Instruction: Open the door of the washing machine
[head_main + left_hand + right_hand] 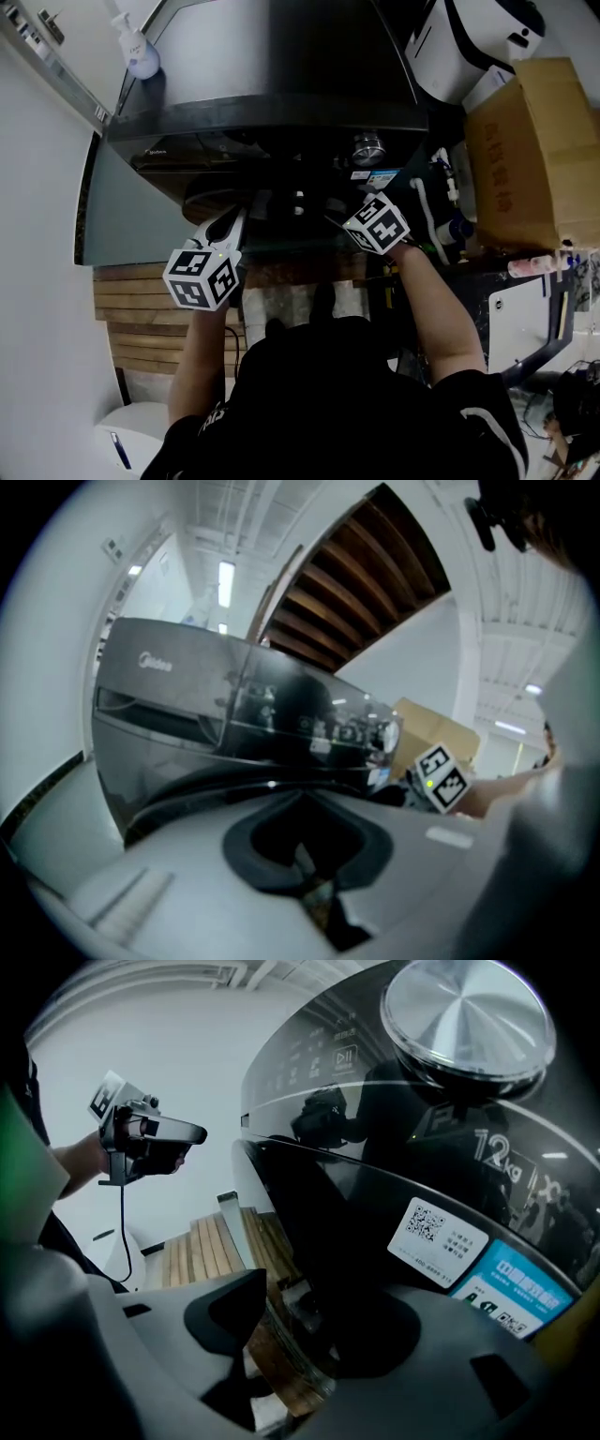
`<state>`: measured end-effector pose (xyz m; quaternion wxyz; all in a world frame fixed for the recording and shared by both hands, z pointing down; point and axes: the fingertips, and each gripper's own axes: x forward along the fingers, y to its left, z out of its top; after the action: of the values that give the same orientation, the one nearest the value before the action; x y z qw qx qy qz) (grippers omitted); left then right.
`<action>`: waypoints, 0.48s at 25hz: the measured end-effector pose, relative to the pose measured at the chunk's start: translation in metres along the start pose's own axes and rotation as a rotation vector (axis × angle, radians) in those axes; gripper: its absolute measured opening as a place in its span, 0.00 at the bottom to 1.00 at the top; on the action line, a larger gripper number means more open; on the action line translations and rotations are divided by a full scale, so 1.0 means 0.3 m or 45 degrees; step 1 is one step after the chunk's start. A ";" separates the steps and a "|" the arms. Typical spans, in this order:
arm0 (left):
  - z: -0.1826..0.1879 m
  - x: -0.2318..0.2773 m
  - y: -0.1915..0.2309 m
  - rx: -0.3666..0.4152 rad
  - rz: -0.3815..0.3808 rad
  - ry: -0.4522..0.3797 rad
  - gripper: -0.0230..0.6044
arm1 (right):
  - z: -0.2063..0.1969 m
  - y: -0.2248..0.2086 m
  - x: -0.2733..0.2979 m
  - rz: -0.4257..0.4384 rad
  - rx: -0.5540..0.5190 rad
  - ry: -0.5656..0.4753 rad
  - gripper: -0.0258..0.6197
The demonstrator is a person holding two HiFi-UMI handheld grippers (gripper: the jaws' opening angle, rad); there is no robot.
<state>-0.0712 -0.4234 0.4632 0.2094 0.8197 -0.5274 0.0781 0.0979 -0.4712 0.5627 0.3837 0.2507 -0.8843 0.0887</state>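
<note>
standing over a dark grey washing machine (281, 84), a person holds a hand-held gripper in each hand, both raised to the machine's front just under the control panel. the door (319, 1232) is the dark, curved, glossy part below that panel, facing the person. from the head view it cannot be told whether it is shut tight or a little ajar.

the left hand-held gripper (307, 864) has its jaws brought together with nothing between them. it points at the left part of the front, near the door but not seen to touch it.

the right hand-held gripper (305, 1330) has its jaws spread wide. it points down at the right part of the door, below the round metal knob (466, 1012) and beside a white sticker (439, 1232) with a square code. the door's curved lower edge shows in the gap between the jaws. the pads do not look pressed on it.

a white pump bottle (141, 52) stands on the machine's top at its far left corner. a cardboard box (530, 159) sits to the right of the machine. wooden slats (141, 309) cover the floor to the left of the person.
</note>
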 end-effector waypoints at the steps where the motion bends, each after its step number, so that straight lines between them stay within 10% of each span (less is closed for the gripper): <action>1: -0.003 -0.002 0.000 0.000 -0.001 0.002 0.05 | -0.002 -0.003 0.002 -0.019 -0.018 0.006 0.37; 12: -0.037 -0.042 -0.007 -0.006 -0.026 0.023 0.05 | -0.016 -0.021 0.017 -0.101 -0.141 0.058 0.28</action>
<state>-0.0738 -0.4076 0.4682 0.2170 0.8238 -0.5173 0.0821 0.1013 -0.4767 0.5695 0.4203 0.2617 -0.8683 0.0303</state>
